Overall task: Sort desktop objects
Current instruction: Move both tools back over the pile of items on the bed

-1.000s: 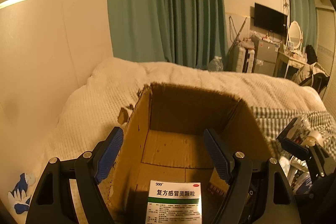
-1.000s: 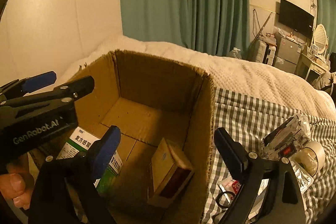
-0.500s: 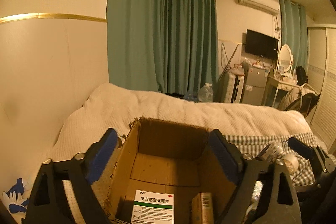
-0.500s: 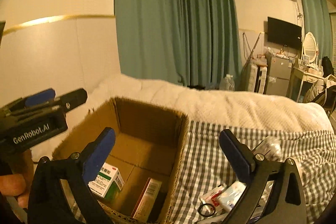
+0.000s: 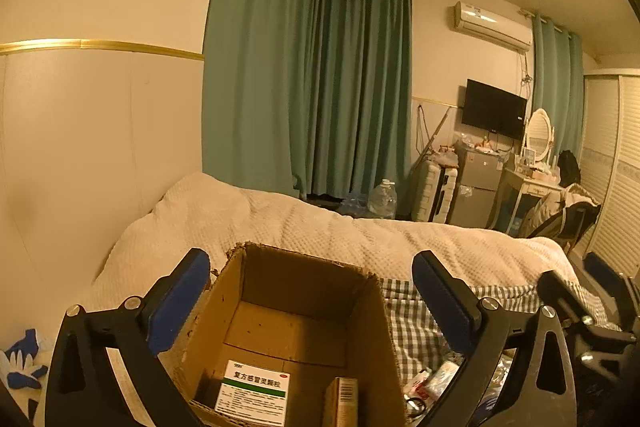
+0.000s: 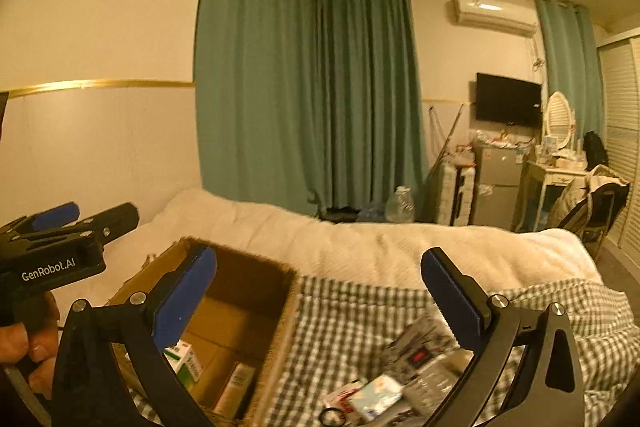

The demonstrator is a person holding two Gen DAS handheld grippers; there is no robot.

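The left gripper [image 5: 310, 303] hangs over the cardboard box [image 5: 296, 291], jaws opening wide and empty, with the green-and-white medicine box [image 5: 254, 393] and a tan carton [image 5: 340, 403] already inside. To its right, the right gripper [image 6: 318, 301], jaws spread and bare, faces the clutter pile [image 6: 404, 375] on the checked cloth [image 6: 348, 311]. On that soft bed, I'd worry a careless grab pinches cloth or scatters packets, or a nudge tips the box.

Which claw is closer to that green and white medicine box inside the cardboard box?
The left. The left claw hangs directly over the open cardboard box, with the medicine box right below it. The right claw sits off toward the checkered cloth beside it.
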